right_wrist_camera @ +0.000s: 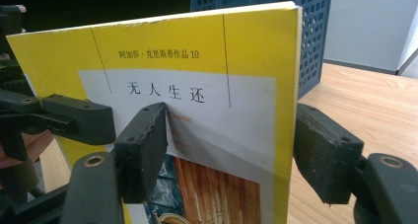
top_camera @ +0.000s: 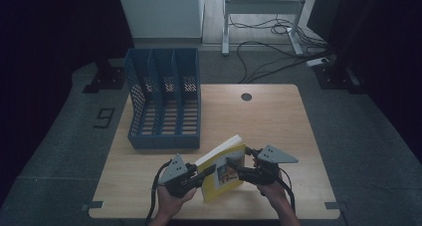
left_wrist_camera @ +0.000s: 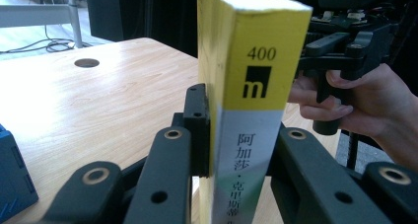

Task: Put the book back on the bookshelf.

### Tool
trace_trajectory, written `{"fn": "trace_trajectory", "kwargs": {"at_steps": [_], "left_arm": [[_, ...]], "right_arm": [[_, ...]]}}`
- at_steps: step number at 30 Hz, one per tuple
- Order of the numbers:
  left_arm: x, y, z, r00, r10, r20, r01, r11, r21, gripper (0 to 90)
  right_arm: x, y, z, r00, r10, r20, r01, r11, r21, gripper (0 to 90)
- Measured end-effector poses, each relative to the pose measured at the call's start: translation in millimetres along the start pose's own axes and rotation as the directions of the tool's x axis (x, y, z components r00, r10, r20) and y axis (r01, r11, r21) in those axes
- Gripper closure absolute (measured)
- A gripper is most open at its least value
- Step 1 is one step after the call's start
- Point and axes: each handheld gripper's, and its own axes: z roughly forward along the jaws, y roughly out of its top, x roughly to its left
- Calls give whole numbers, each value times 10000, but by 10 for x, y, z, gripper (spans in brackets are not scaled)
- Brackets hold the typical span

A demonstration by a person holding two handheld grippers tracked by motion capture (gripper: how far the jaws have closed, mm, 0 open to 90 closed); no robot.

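Yellow book [top_camera: 225, 170] stands tilted on its lower edge on the wooden worktop [top_camera: 268, 116], between both sets of fingers. Left gripper [top_camera: 203, 173] clenched on the book: its fingers [left_wrist_camera: 197, 128] press each side at the spine end, spine facing that camera. Right gripper [top_camera: 238, 167] straddles the opposite edge; one of its fingers [right_wrist_camera: 143, 150] lies against the front cover, the other stands just off the back, so released. Blue file rack [top_camera: 164, 97] sits well beyond the fingers.
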Motion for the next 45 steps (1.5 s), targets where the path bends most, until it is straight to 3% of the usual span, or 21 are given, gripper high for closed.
{"fn": "trace_trajectory", "kwargs": {"at_steps": [8, 14, 17, 35, 45], "left_arm": [[17, -30, -6, 9995, -309, -98, 306, 9991, -286, 758], [112, -36, -55, 9940, -1089, 97, 1093, 9927, -513, 759], [144, -18, -105, 9919, -1267, 131, 1273, 9892, -724, 758], [277, 80, -372, 9877, -1556, -142, 1519, 9773, -1475, 759], [325, 106, -468, 9861, -1628, -342, 1548, 9731, -1705, 759]], "right_arm": [[-13, -6, 2, 10000, 36, -52, -35, 10000, 23, 324], [-28, -26, 19, 9999, 81, -91, -80, 9999, 148, 313], [-41, -23, 7, 9999, 122, -66, -121, 9999, 106, 312], [-132, -73, 14, 9992, 373, 136, -376, 9990, 230, 312], [-218, -241, 125, 9976, 428, 551, -483, 9936, 1017, 310]]}}
